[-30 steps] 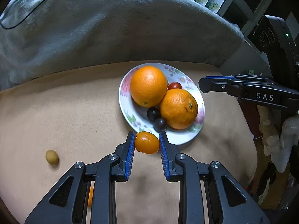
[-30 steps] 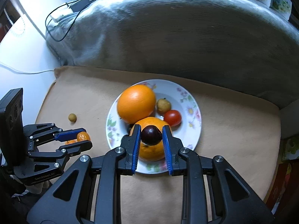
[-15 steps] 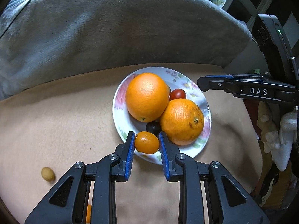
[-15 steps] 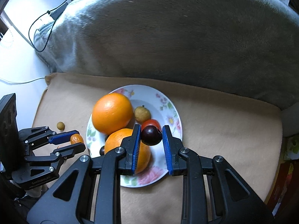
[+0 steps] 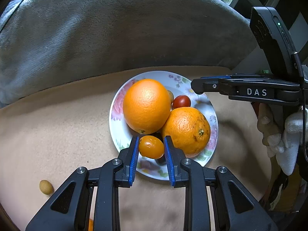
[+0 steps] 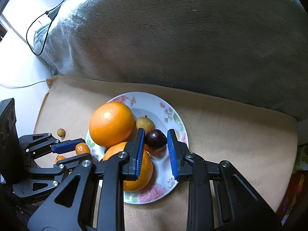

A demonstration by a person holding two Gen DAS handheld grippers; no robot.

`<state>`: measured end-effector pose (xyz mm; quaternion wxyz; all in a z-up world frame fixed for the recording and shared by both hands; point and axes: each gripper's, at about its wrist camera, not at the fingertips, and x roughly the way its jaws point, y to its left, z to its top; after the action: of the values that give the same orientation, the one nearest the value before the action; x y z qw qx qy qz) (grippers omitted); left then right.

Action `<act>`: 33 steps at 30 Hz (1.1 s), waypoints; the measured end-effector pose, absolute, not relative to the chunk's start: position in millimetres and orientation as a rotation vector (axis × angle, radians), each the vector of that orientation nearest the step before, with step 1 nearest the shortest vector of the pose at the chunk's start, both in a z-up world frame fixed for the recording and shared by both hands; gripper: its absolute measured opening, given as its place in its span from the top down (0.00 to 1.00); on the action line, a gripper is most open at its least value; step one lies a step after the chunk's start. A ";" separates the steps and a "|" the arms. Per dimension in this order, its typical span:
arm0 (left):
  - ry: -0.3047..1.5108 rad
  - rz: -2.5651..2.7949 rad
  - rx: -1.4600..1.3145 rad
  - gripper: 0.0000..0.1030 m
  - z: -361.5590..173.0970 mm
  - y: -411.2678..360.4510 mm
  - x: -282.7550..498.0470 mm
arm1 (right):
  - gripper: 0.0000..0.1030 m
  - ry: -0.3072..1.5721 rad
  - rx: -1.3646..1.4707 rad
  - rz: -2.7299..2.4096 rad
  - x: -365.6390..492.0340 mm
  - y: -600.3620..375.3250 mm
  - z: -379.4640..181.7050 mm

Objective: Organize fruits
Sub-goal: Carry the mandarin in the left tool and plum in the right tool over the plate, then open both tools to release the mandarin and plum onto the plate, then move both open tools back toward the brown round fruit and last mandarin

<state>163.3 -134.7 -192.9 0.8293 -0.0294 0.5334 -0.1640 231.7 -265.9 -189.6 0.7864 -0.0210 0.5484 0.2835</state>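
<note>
While both hover over the round floral china plate (image 5: 115, 123), our left gripper (image 5: 151, 147) fingers pinch a small orange kumquat (image 5: 151, 147); right gripper (image 6: 155, 140) fingers pinch a dark purple plum (image 6: 155, 139).

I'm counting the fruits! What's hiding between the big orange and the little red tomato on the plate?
In the left wrist view, a small tan fruit peeks out between the big orange and the red tomato on the plate.

Both views sharp at centre, fisheye bending and dark vignette at corners. Daylight soft, even — brightest from blown-out white area (image 6: 17, 44) at upper left of right wrist view. Glossy highlight on large orange (image 6: 111, 124). Soft shadows on tan cloth (image 5: 57, 130) — near gripper bodies slightly blurred.
</note>
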 end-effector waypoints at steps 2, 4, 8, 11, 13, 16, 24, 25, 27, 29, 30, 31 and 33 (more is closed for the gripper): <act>1.134 -0.345 -0.064 0.76 -192.6 -134.9 162.8 | 0.76 1.185 -0.051 0.610 233.7 -264.0 -190.4; 1.134 -0.344 -0.065 0.76 -192.5 -135.3 164.0 | 0.73 1.188 -0.051 0.608 235.3 -262.4 -190.6; 1.137 -0.344 -0.068 0.76 -191.8 -135.1 163.0 | 0.48 1.170 -0.047 0.601 236.5 -260.5 -189.3; 1.139 -0.342 -0.067 0.75 -191.7 -135.3 163.6 | 0.46 1.168 -0.045 0.606 236.6 -259.3 -188.8; 1.140 -0.342 -0.069 0.73 -191.9 -135.2 164.1 | 0.45 1.169 -0.050 0.604 237.5 -258.3 -188.9; 1.130 -0.343 -0.066 0.64 -189.4 -135.7 164.2 | 0.38 1.165 -0.047 0.597 238.7 -258.9 -187.6; 1.095 -0.337 -0.025 0.39 -179.5 -140.9 160.1 | 0.38 1.161 -0.035 0.594 237.8 -261.9 -184.7; 1.093 -0.336 -0.020 0.39 -179.2 -141.8 159.7 | 0.38 1.158 -0.035 0.595 237.2 -261.8 -183.9; 1.091 -0.333 -0.017 0.38 -178.6 -142.1 158.7 | 0.38 1.149 -0.032 0.598 235.1 -262.2 -182.2; 1.089 -0.333 -0.017 0.38 -177.9 -142.1 157.5 | 0.38 1.137 -0.030 0.596 232.7 -262.9 -179.7; 1.089 -0.330 -0.017 0.38 -177.3 -141.8 156.9 | 0.38 1.131 -0.029 0.595 231.5 -263.2 -178.5; 1.088 -0.329 -0.017 0.38 -177.0 -141.3 156.4 | 0.38 1.125 -0.027 0.593 230.1 -264.0 -177.4; 1.086 -0.328 -0.020 0.38 -176.6 -140.1 155.4 | 0.38 1.115 -0.021 0.591 227.5 -264.8 -175.0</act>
<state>155.4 -140.1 -176.6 0.8432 -0.0096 0.5145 -0.1555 227.5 -264.8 -175.0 0.8074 -0.0098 0.5213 0.2762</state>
